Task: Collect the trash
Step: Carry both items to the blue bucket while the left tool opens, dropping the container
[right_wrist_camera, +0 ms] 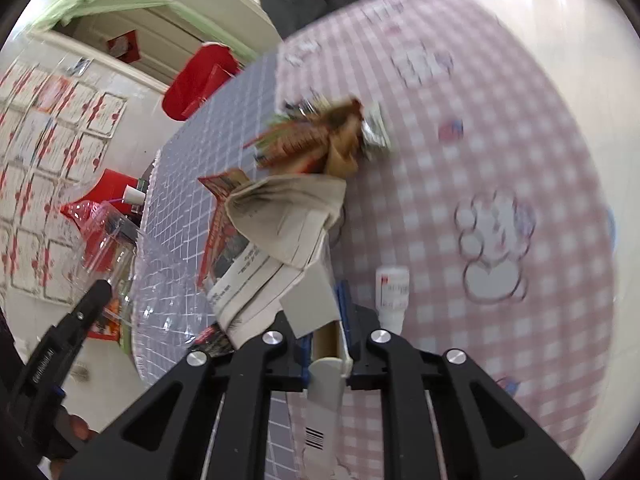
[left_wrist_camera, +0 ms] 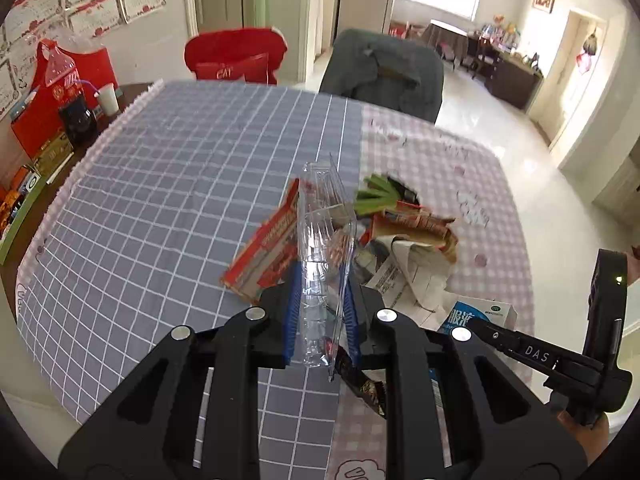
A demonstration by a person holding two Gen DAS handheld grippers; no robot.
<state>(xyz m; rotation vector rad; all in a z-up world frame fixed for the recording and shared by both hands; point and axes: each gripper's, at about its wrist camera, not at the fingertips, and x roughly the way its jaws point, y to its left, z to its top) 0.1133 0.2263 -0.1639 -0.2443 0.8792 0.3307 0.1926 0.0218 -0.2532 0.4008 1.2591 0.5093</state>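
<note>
Pickup step: left gripper [left_wrist_camera: 320, 296] clamps clear plastic tray [left_wrist_camera: 322, 240], right gripper [right_wrist_camera: 326, 320] clamps flattened white carton [right_wrist_camera: 320, 344] at near edge of trash pile [left_wrist_camera: 400, 232]; next, prob. lift both clear w/o snagging the newspaper [right_wrist_camera: 280, 216].

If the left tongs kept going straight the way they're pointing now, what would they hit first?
Probably the red flattened carton at the near edge of the trash pile. The left tongs already grip a clear plastic tray, whose far end would likely touch first; depth is unclear.
</note>
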